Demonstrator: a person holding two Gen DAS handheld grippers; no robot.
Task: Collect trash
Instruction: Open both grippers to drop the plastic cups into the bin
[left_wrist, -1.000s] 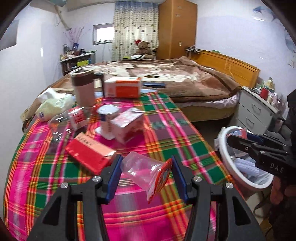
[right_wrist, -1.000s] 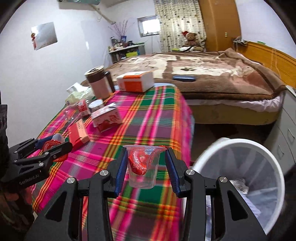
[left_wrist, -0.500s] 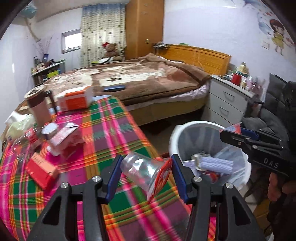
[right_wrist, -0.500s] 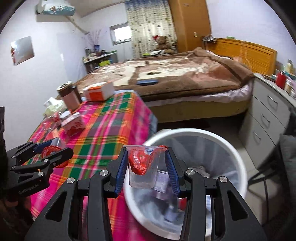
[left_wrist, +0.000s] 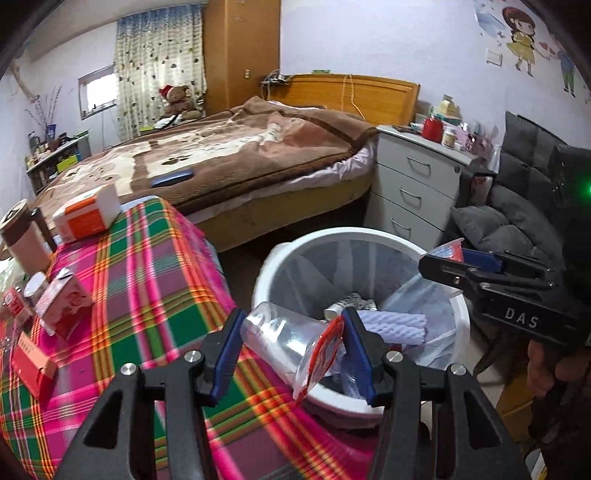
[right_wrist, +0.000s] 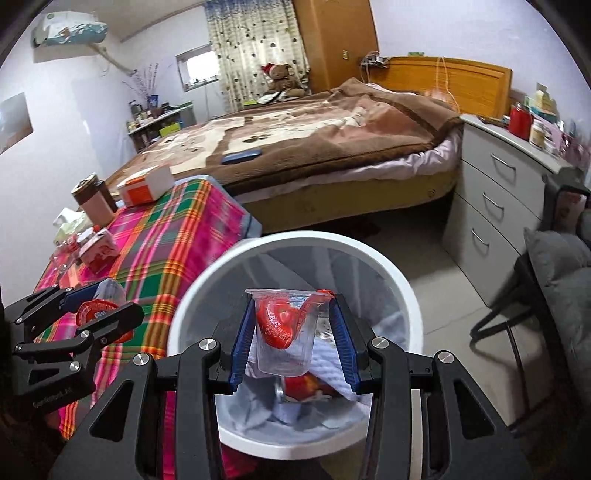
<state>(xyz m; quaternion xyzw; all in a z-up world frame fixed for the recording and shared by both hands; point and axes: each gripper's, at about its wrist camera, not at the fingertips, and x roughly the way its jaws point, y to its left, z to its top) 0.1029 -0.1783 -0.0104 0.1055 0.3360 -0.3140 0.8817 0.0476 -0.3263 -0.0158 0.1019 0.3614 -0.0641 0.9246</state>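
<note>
My left gripper (left_wrist: 291, 350) is shut on a clear plastic cup (left_wrist: 280, 341) lying sideways with a peeled red foil lid (left_wrist: 321, 356), held at the table edge beside the white trash bin (left_wrist: 295, 243). My right gripper (right_wrist: 291, 336) is shut on an upright clear plastic cup (right_wrist: 284, 354) with a red lid crumpled inside, held over the open bin (right_wrist: 207, 280). The bin has a liner and several pieces of trash in it. The right gripper also shows in the left wrist view (left_wrist: 448, 264), and the left gripper in the right wrist view (right_wrist: 92, 310).
A plaid-covered table (left_wrist: 147, 273) carries a red flat box (left_wrist: 31, 365), a red-and-white carton (left_wrist: 64, 306), an orange-and-white box (left_wrist: 88, 212) and a brown jar (left_wrist: 20, 236). A bed (left_wrist: 240, 147), a white drawer unit (left_wrist: 417, 192) and a grey sofa (left_wrist: 517, 206) surround the bin.
Both grippers have swung right from the table toward the bin, each still holding its cup. The right cup is now over the bin's opening; the left cup has reached the bin's near rim.
</note>
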